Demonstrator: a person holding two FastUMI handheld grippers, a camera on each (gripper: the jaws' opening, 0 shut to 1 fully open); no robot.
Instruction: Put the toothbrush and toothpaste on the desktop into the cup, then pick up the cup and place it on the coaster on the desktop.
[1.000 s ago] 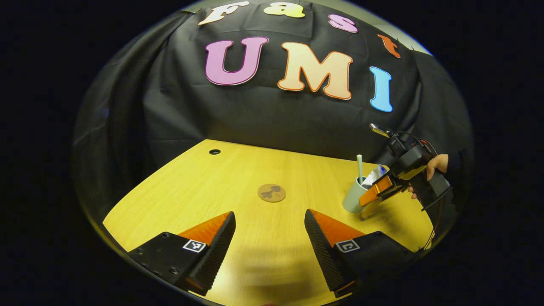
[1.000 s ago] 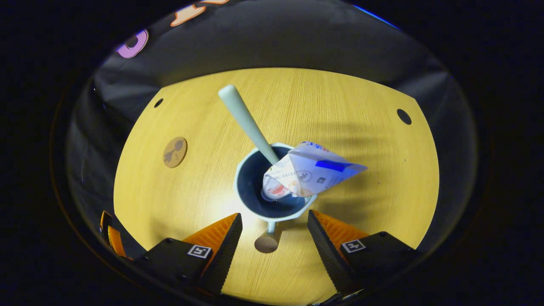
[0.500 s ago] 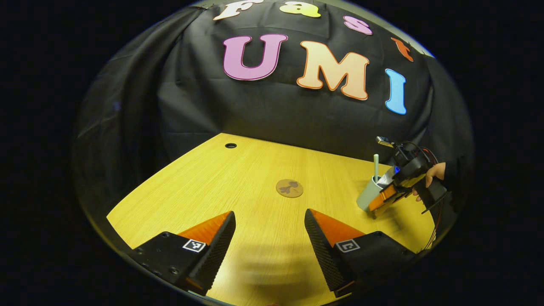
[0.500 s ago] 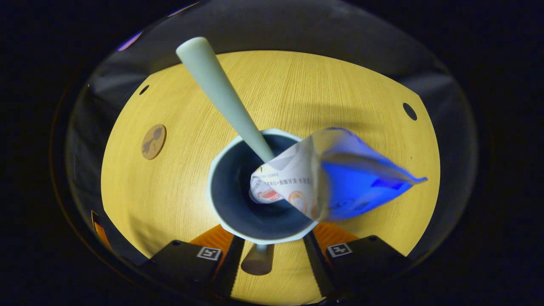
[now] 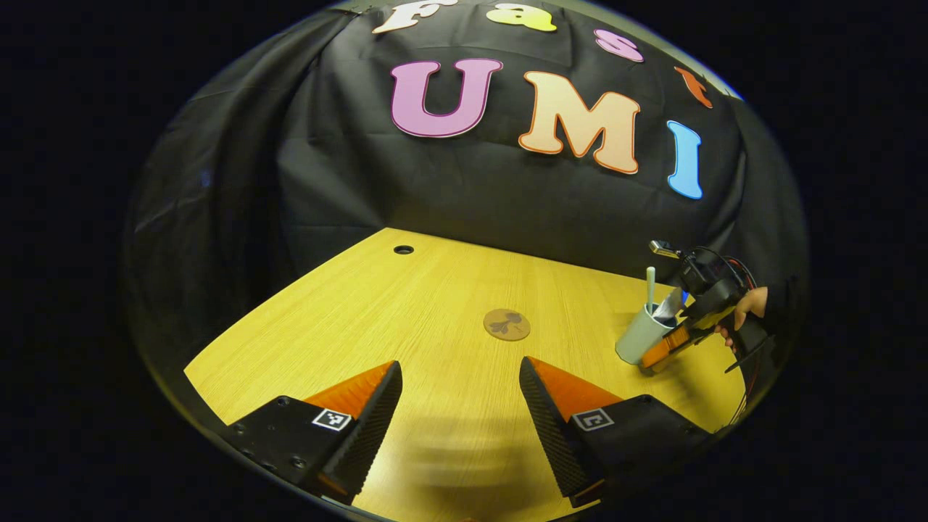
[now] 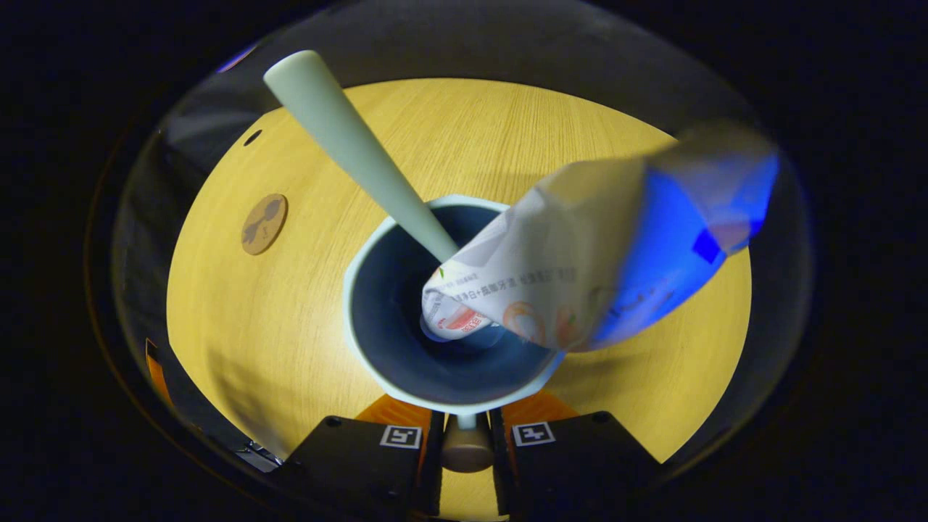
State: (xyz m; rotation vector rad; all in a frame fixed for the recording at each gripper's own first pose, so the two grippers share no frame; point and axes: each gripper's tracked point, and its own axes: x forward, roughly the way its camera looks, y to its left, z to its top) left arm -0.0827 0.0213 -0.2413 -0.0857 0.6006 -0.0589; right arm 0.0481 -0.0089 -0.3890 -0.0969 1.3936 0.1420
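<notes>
On the yellow wood-grain desktop (image 5: 406,319) stands the pale grey-green cup (image 6: 406,362) holding the pale toothbrush (image 6: 348,145) and white-and-blue toothpaste tube (image 6: 580,268), its handle pinched between the right gripper's (image 6: 464,449) closed-in fingers, while the left gripper (image 5: 460,406) hovers spread wide near the round brown coaster (image 5: 507,324).

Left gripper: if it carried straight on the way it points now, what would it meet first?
Likely the bare desktop ahead of the open left gripper; the coaster sits slightly right of that line, though depth is unclear.
</notes>
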